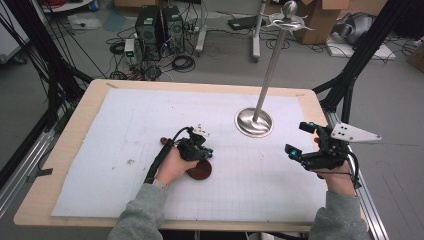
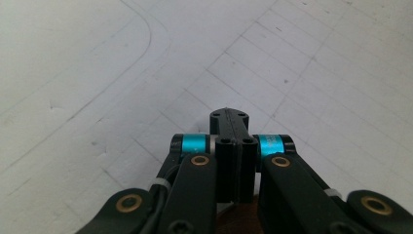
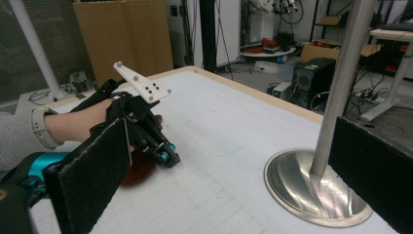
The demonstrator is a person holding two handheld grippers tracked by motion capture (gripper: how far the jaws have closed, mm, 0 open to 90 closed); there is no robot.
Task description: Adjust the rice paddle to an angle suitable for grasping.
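Left gripper (image 1: 200,150): lower centre-left of the high view; fingers fully closed, empty, tips over a brown disc (image 1: 200,171).
Brown disc: flat on the bench (image 1: 65,150), touching the left hand.
Progress: likely early; disc not gripped or lifted.
Right gripper (image 1: 302,140): lower right, fingers wide apart, empty.
Surface: white gridded sheet (image 1: 125,125); steel stand (image 1: 255,121) upper right.
Room: cables, computers behind.

Wooden table (image 1: 75,135) w/ white gridded sheet (image 1: 125,145) (steel stand base (image 1: 254,122) on it).
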